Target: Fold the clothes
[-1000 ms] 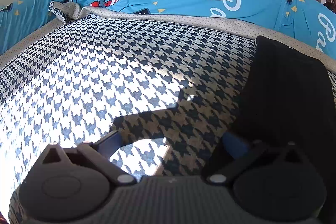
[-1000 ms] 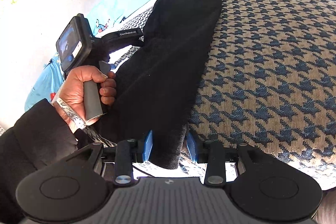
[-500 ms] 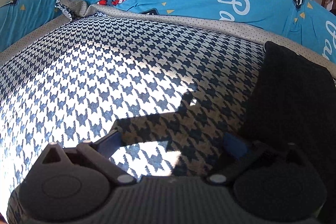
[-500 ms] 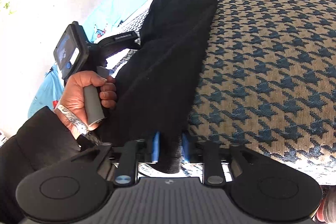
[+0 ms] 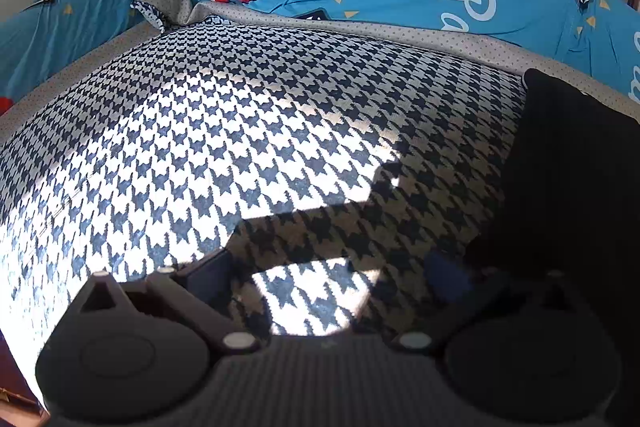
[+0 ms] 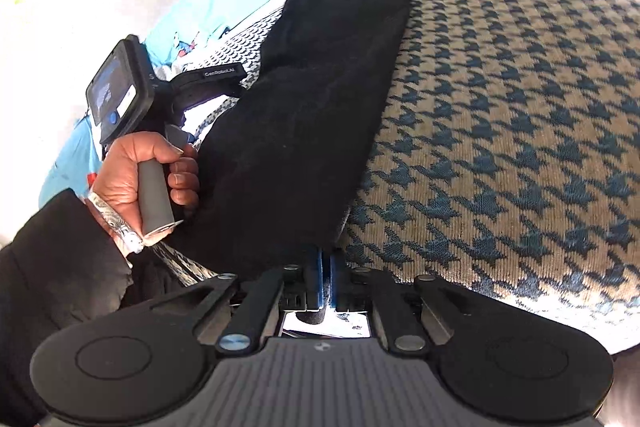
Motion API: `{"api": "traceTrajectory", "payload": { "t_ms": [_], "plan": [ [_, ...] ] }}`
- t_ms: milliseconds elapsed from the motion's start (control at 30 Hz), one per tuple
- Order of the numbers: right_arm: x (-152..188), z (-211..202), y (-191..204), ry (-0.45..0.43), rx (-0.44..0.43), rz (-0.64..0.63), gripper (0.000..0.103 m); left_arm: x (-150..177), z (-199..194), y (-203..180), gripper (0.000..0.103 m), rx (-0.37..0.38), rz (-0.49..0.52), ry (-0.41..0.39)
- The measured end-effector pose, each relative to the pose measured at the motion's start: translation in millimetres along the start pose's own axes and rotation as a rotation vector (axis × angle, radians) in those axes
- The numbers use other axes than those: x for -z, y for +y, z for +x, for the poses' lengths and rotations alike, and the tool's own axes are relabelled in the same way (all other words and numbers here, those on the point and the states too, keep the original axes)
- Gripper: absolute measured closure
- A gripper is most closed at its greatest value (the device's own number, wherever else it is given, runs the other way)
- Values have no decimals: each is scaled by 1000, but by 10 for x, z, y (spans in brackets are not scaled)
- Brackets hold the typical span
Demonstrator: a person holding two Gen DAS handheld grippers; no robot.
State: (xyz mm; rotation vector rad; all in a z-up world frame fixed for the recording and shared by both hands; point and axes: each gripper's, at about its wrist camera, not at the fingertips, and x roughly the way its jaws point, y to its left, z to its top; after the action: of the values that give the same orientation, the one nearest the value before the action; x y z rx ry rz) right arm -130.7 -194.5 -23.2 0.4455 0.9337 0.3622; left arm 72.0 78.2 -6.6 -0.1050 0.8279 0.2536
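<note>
Black garment (image 6: pixel 320 99), one, near edge clamped in right tool (image 6: pixel 325 277), lying ahead on houndstooth bed cover (image 6: pixel 520 131), left tool (image 5: pixel 326 279) spread wide, "GenRobot.AI" on its body (image 6: pixel 219 72).

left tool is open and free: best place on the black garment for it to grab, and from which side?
The near left corner of the black garment. It lies as a long flat strip on the houndstooth cover, and the right tool already pinches the near edge. The left tool sits open just left of the cloth, so come in low from that side and pinch the hem.
</note>
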Motion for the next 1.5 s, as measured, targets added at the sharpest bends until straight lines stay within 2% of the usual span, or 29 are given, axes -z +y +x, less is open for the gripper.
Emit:
{"api": "traceTrajectory", "payload": {
  "t_ms": [33,233,400,467,700,1033,1133,1500],
  "plan": [
    [-14,-8,15,4,8,-15,94,-7,-21,-2,0,16,-4,0],
    [-112,-22,73,1,87,-144,94,-62,-120,-77,0,99,-4,-1],
    [-330,42,67,-1,71,-257,92,-106,-140,-219,0,165,3,6],
    [-451,86,56,-8,76,-298,88,-124,-110,-286,0,165,20,8],
    [-1029,131,-9,-78,66,-333,86,-198,72,-436,0,139,73,28],
    [-1630,537,-228,-98,37,-268,86,-285,316,-464,0,113,85,43],
    [-1715,584,-272,-121,45,-242,79,-325,354,-450,0,114,68,52],
    [-2266,868,-572,-218,77,-130,78,-508,536,-503,0,97,79,64]
  ]
}}
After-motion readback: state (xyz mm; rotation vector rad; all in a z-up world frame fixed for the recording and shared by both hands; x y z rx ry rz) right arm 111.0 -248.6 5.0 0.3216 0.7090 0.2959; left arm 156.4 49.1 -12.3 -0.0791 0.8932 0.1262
